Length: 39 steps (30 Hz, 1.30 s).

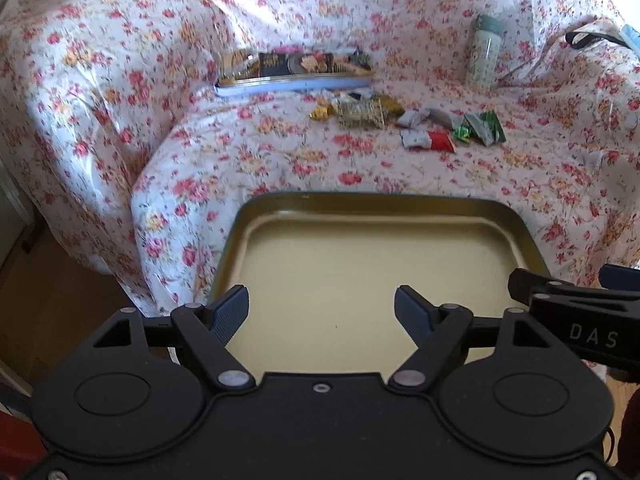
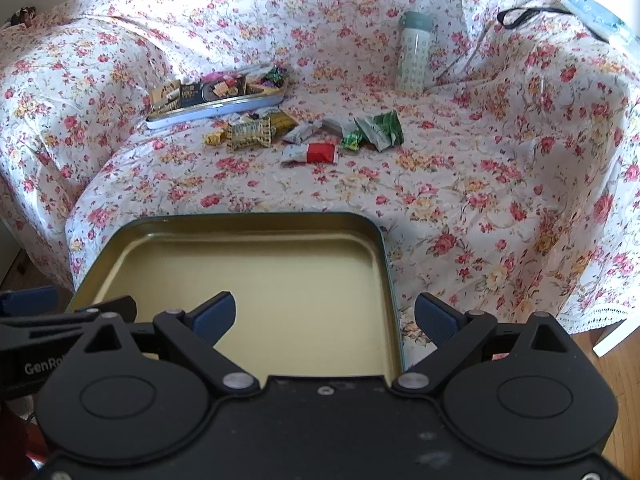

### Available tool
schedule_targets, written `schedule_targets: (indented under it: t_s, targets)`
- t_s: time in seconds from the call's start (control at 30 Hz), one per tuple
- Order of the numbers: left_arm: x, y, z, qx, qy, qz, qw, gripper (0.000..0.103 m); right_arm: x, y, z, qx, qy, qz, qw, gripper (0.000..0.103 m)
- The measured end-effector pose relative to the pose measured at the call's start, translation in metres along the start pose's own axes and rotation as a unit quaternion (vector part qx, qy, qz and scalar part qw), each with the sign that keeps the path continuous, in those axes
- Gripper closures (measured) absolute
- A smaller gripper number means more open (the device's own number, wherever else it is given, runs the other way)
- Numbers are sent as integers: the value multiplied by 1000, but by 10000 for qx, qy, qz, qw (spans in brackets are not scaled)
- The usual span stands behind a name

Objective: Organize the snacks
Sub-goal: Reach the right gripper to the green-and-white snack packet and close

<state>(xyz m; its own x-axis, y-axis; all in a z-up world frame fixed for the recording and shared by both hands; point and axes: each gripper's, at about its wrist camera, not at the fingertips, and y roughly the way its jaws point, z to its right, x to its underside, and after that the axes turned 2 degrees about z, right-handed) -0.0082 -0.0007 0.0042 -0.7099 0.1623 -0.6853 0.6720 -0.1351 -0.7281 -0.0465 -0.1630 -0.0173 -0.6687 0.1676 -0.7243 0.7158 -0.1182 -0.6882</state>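
Note:
An empty tin with a dull gold inside and a dark green rim lies on the front edge of a flower-covered sofa seat. My left gripper hangs open over its near side, with nothing between the pads. My right gripper is open too and straddles the right rim of the tin, one finger over the inside and one outside it. Loose wrapped snacks lie scattered mid-seat, among them a red packet and green packets. Behind them a blue tin holds several more snacks.
A pale patterned bottle with a teal cap stands upright at the back of the seat. A black strap lies on the right armrest. Wooden floor shows below the sofa's left side. Flowered cloth covers seat, back and armrests.

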Motion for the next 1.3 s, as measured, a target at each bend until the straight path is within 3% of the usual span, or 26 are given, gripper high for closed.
schedule_targets:
  t_s: [0.27,0.57,1.3]
  targets:
    - [-14,11,-4,74,-103,-84,9999,25,-12,18,4,-128,11,-144,9998,4]
    - [-48,38,-14,134,-86,-124,9998,26,-47,46,22,-80,136,-94,9998,6]
    - [-155,162,-12,358,236,-296,9986,29,-126,168,54,28,230,-417,9989,12]
